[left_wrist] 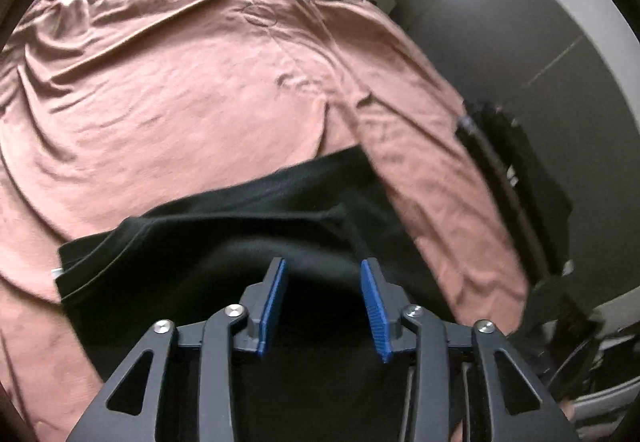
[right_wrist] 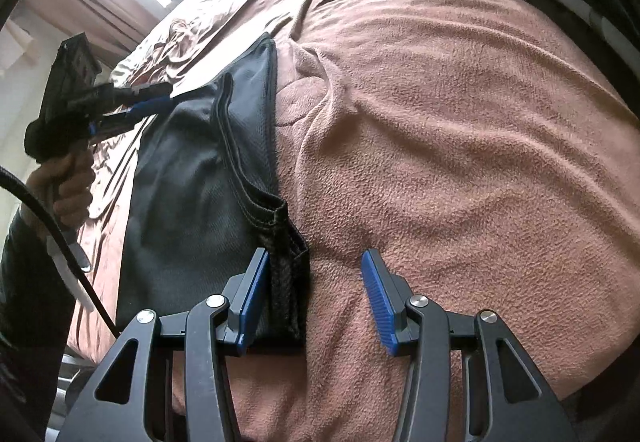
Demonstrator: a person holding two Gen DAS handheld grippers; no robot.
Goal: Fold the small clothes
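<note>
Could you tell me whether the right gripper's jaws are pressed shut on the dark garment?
No, the right gripper stands open over the dark garment.

Fleecy pink blanket [right_wrist: 460, 130]; matt black woven-cloth garment [right_wrist: 188, 178].

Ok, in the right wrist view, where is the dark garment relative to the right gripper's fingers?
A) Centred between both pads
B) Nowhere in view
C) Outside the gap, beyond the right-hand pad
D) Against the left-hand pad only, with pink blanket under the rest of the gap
D: the dark garment has its folded edge beside the left-hand pad of the right gripper, while the pink blanket fills the remaining gap.
</note>
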